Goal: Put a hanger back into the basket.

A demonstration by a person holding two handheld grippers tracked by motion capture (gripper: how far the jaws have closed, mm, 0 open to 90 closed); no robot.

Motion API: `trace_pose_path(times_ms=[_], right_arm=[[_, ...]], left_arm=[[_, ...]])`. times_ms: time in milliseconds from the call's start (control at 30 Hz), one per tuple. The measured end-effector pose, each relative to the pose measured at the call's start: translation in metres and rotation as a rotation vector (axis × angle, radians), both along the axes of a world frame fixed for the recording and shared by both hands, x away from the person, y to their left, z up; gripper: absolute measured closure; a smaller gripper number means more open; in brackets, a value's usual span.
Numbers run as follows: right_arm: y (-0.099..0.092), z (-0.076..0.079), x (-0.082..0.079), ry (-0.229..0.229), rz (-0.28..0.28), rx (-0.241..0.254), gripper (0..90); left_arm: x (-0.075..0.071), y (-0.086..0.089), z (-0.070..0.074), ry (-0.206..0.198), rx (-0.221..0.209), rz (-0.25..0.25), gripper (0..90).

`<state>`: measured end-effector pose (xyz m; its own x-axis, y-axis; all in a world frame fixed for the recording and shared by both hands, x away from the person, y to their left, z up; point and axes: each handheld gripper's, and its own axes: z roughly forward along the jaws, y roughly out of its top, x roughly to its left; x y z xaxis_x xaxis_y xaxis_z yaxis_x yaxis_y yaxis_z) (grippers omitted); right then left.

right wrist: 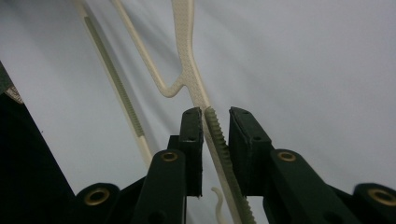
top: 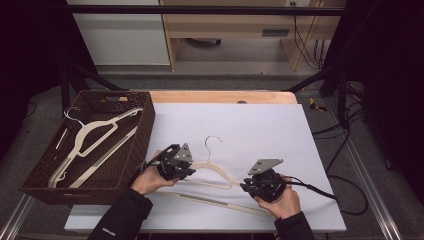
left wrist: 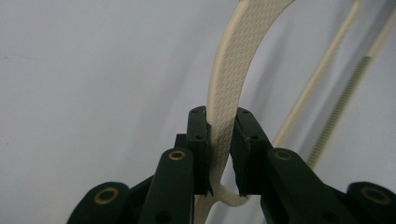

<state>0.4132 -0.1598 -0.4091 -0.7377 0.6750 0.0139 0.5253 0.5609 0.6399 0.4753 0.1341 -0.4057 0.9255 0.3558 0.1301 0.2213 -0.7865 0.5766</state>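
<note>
In the high view the left gripper (top: 176, 162) covers the left shoulder of the cream hanger (top: 212, 170), and the right gripper (top: 264, 184) with its grey plate covers the hanger's right end near the worktop's (top: 240, 125) front edge; fingertips of both are hidden beneath their bodies. The person's forearms are cut off by the bottom edge. In the wicker basket (top: 145, 125) at the worktop's left edge, its near wall hides the lower ends of the stacked hangers (top: 92, 132). The left gripper view cuts the hanger off at the top edge, and its far bars are blurred. The right gripper view's hanger runs out at the top; whether the right finger (right wrist: 245, 135) touches the ribbed bar cannot be told.
</note>
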Motion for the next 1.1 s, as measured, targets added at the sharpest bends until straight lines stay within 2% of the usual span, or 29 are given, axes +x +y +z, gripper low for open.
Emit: trace_pose_path(times_ms=[233,467,533,567,633,700,767,867,933,967,1067,1100], right_arm=[[-0.006,0.006,0.0,-0.036,0.01,0.071,64.3],[-0.013,0.013,0.0,-0.094,-0.016,0.151,47.6],[-0.014,0.015,0.0,-0.114,-0.024,0.169,42.4],[-0.015,0.016,-0.001,-0.116,-0.024,0.173,41.5],[-0.017,0.017,-0.001,-0.125,-0.03,0.186,37.5],[-0.019,0.018,-0.001,-0.143,-0.029,0.203,34.3],[-0.025,0.016,0.001,-0.127,-0.049,0.257,31.2],[-0.033,0.014,0.004,-0.127,-0.08,0.286,26.8],[-0.037,0.014,0.004,-0.125,-0.098,0.317,24.0],[-0.039,0.014,0.005,-0.132,-0.104,0.324,21.5],[-0.043,0.015,0.005,-0.163,-0.115,0.302,17.0],[-0.044,0.015,0.005,-0.168,-0.12,0.311,16.7]], left_arm=[[-0.019,0.008,0.012,0.018,-0.042,-0.006,80.6],[-0.042,0.011,0.02,0.021,-0.076,-0.03,86.0],[-0.046,0.011,0.022,-0.014,-0.068,0.003,86.8],[-0.047,0.013,0.023,-0.009,-0.074,0.004,86.9],[-0.048,0.016,0.026,0.01,-0.124,0.012,86.9],[-0.051,0.017,0.03,-0.006,-0.139,0.033,86.9],[-0.053,0.018,0.035,-0.024,-0.146,0.049,86.9],[-0.055,0.021,0.043,-0.024,-0.183,0.069,86.9],[-0.057,0.023,0.049,-0.039,-0.193,0.083,87.0],[-0.057,0.024,0.052,-0.043,-0.198,0.093,86.9],[-0.057,0.029,0.064,-0.056,-0.218,0.115,86.9],[-0.057,0.031,0.068,-0.057,-0.239,0.119,86.9]])
